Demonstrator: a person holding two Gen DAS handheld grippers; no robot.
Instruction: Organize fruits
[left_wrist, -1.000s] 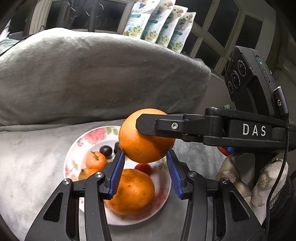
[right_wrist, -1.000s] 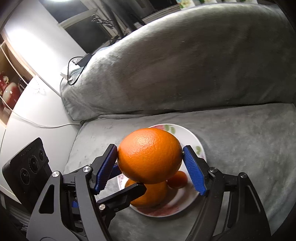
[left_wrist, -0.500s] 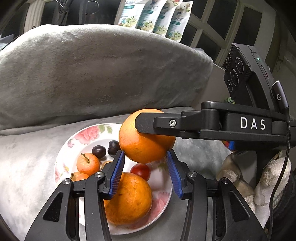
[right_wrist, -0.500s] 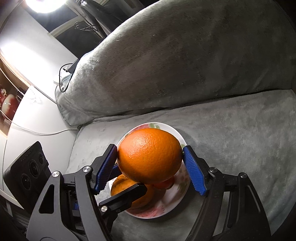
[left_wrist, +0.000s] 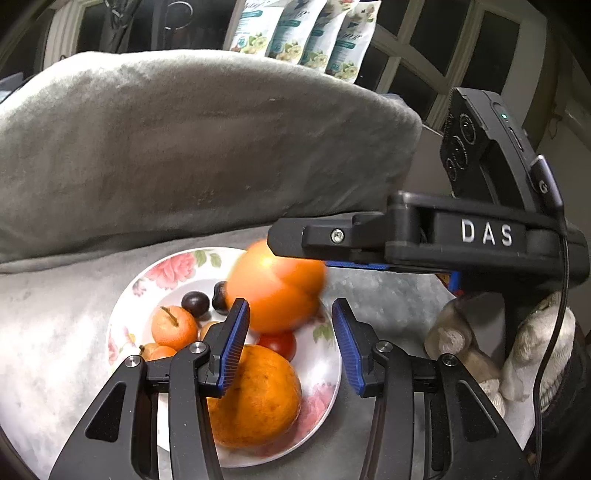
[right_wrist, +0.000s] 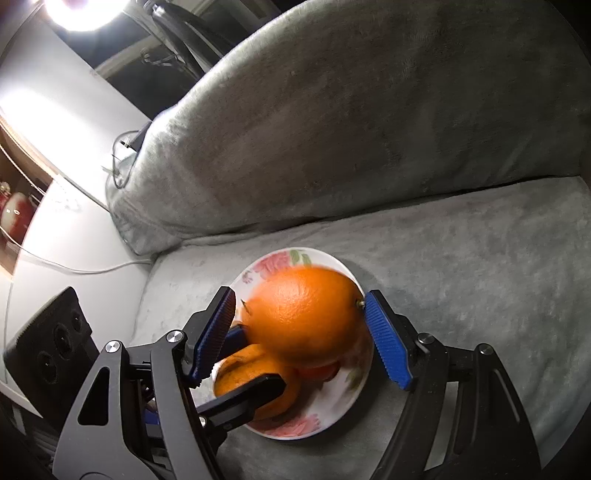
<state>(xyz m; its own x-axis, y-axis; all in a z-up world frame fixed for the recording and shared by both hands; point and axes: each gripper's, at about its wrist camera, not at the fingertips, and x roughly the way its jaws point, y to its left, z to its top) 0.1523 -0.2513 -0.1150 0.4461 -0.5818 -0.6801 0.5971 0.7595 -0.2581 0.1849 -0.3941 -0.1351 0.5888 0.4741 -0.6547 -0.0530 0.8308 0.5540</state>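
Note:
A large orange (right_wrist: 303, 315) sits between the blue pads of my right gripper (right_wrist: 301, 334), with a gap at the left pad, over a white floral plate (right_wrist: 325, 413). In the left wrist view the same orange (left_wrist: 277, 288) is blurred, just under the right gripper's black arm (left_wrist: 369, 236). My left gripper (left_wrist: 290, 347) is open and empty, low over the plate (left_wrist: 325, 373). On the plate lie a second big orange (left_wrist: 255, 398), small oranges (left_wrist: 173, 326), dark plums (left_wrist: 195, 302) and a red fruit (left_wrist: 280, 343).
The plate stands on a grey plush seat (right_wrist: 461, 277) in front of a big grey cushion (left_wrist: 184, 140). A gloved hand (left_wrist: 517, 354) holds the right gripper. A white side table with a cable (right_wrist: 55, 251) lies to the left.
The right gripper's jaws have widened and the orange has dropped lower toward the plate, blurred with motion. Both grippers have moved closer to the plate.

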